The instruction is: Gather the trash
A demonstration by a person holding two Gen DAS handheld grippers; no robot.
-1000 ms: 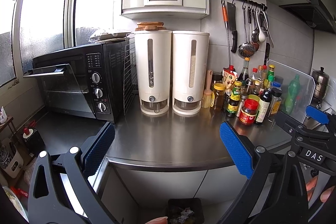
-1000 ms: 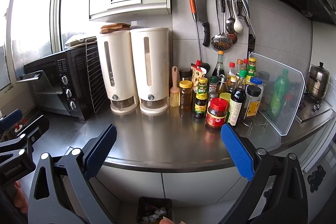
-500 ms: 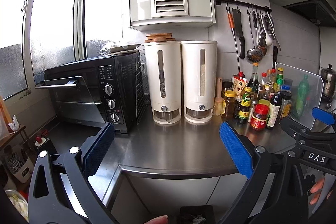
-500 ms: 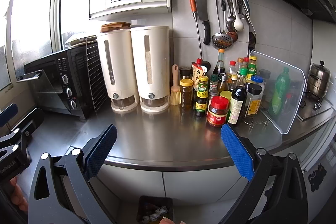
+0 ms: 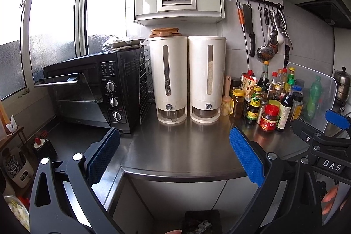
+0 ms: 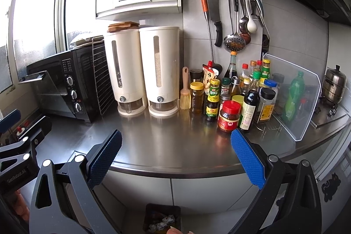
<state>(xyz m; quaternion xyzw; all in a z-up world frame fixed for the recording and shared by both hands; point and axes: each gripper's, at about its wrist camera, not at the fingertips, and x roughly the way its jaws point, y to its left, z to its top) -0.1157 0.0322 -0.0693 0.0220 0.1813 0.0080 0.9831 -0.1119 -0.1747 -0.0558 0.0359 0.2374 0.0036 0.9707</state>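
Trash sits in the bin [image 6: 162,220] below both grippers; left gripper [image 5: 174,155] and right gripper [image 6: 175,156] gape wide, empty. Scan the counter [image 6: 175,142] ahead before reaching.

— What do we see on the brushed stainless-steel countertop [image 6: 166,146]?

— A black toaster oven [image 6: 63,84], two tall cream cylindrical dispensers [image 6: 140,69], a straw-bristled brush [image 6: 185,93], and clustered sauce bottles [image 6: 237,98].

— And we see a clear plastic splash guard [image 6: 294,95] standing beside them.

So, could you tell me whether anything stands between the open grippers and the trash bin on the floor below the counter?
Nothing visible does. The trash bin sits on the floor in front of the counter, below the right gripper and the left gripper. Both are empty, jaws wide apart.
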